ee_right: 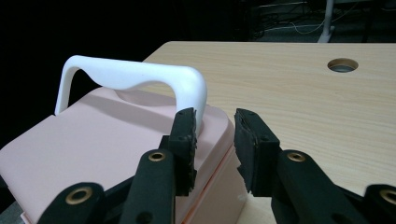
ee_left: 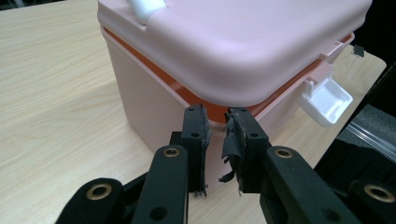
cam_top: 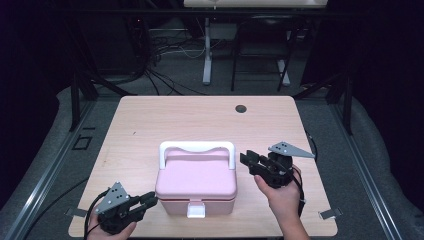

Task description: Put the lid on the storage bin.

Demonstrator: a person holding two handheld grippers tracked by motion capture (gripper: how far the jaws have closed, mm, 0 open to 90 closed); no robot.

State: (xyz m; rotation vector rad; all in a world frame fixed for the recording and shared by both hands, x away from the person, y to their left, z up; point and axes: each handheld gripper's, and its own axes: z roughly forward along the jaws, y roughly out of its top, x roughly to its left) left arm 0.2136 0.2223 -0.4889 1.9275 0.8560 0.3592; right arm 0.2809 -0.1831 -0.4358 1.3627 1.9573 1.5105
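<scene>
A pink lidded box [cam_top: 196, 180] with a white handle [cam_top: 197, 147] and a white front latch [cam_top: 196, 210] stands in the middle of the table's near half. My left gripper [cam_top: 149, 201] is at the box's front-left corner. In the left gripper view its jaws [ee_left: 217, 114] stand a narrow gap apart with nothing between them, tips just under the lid rim [ee_left: 243, 46], where an orange seal [ee_left: 159, 74] shows. My right gripper [cam_top: 246, 161] sits by the handle's right end. Its jaws [ee_right: 215, 116] are open, the left tip close to the handle [ee_right: 135, 74].
The light wooden table [cam_top: 150, 125] has a round cable hole [cam_top: 241, 108] near its far edge. The latch [ee_left: 327, 100] hangs flipped outward from the box's front. Beyond the table are a dark floor, cables and a white desk leg [cam_top: 207, 50].
</scene>
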